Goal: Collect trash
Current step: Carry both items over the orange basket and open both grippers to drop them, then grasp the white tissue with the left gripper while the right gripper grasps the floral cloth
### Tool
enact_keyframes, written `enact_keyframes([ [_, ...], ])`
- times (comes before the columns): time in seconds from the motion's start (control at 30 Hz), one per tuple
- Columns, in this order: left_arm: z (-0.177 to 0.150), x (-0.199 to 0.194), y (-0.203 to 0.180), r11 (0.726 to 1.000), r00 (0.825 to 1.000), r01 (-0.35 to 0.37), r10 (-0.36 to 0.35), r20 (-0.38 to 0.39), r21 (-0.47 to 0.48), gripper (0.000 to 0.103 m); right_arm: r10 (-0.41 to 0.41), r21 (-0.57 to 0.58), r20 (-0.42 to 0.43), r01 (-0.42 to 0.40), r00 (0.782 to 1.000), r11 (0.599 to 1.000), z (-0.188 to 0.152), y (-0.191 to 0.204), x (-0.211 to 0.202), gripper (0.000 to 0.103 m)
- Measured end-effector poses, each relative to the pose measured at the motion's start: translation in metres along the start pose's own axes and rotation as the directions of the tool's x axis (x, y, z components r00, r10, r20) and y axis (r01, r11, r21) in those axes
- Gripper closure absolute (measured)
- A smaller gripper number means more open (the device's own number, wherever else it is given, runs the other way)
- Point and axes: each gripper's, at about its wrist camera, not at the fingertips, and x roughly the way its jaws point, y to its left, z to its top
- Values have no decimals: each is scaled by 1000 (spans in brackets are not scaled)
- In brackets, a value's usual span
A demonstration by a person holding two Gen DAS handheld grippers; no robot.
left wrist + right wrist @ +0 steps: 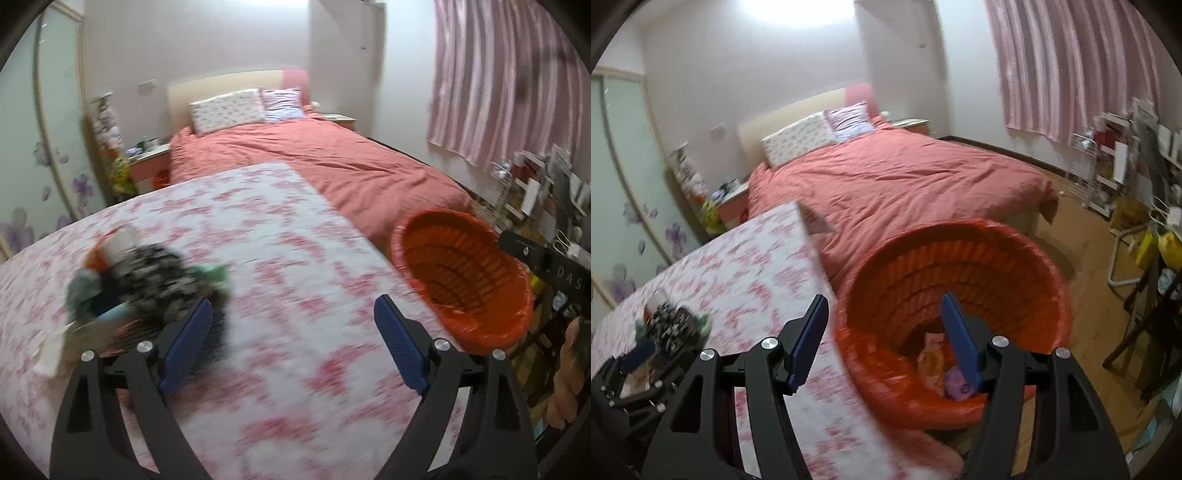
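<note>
My left hand-held gripper (pixel 291 317) is spread wide with nothing in it, and so is my right hand-held gripper (pixel 881 317). The trash pile (pixel 147 284) sits on the desk (pixel 295 369), well apart from the orange bin (pixel 461 273). It looks light, soft and crinkly. I think pinching a loose edge is best.

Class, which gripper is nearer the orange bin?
Right. The right gripper hangs open over the orange bin; the left gripper is open above the floral table, the bin off to its right.

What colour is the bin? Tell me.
Orange-red bin, clearest in the right wrist view.
</note>
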Motion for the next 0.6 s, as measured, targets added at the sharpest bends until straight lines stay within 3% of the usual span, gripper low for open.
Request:
enact_keyframes([
  [0.27, -24, -37, 87, 985, 991, -132, 134, 13, -110, 15, 73, -114, -59, -80, 996, 990, -21, 61, -2, 39],
  [0.5, -53, -54, 183, 924, 956, -292, 290, -42, -246, 15, 131, -178, -113, -150, 985, 972, -40, 109, 0, 39],
  [0.6, -61, -53, 216, 898, 947, -321, 315, -72, -302, 15, 153, -203, -134, -179, 979, 963, -48, 133, 2, 39],
])
